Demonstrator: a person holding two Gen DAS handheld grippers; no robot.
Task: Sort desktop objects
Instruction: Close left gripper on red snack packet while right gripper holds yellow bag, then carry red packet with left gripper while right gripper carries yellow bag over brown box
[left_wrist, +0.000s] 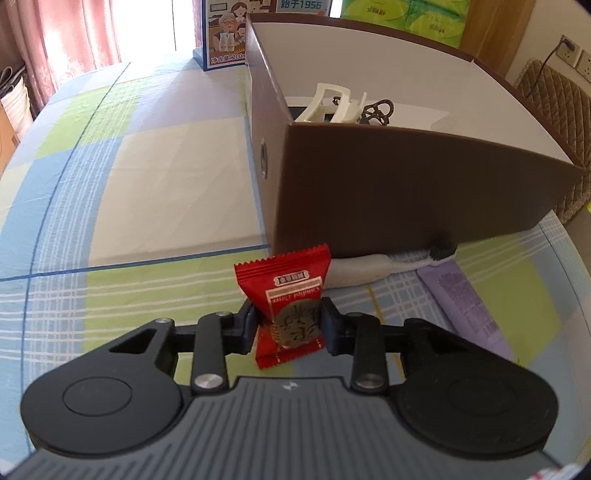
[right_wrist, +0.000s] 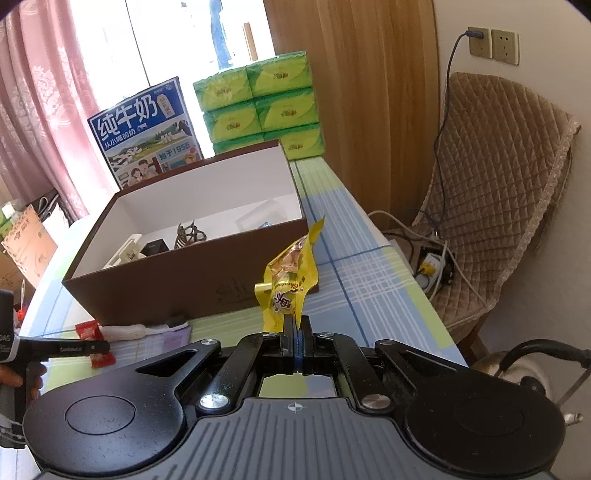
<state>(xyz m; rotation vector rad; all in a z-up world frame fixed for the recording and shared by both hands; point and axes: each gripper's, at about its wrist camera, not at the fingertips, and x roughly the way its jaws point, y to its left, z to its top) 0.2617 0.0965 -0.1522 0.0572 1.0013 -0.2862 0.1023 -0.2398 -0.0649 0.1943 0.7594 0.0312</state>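
The left gripper (left_wrist: 289, 325) is clenched on a red packet (left_wrist: 286, 295), held just above the counter (left_wrist: 147, 177) near the front wall of the brown box (left_wrist: 406, 184); the right gripper (right_wrist: 296, 328) pinches the tail of a yellow packet (right_wrist: 290, 273) before the same wall. I think each packet should be lifted clear over the rim before release, one arm at a time. The yellow one hangs by its thin end, so a slow lift is safer.

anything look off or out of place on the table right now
Nothing is spilled or damaged. One oddity: a toothbrush lies on the tablecloth tight against the front wall of the brown box, bristle end by the wall, beside a purple tube. Both are still unsorted, outside the box.
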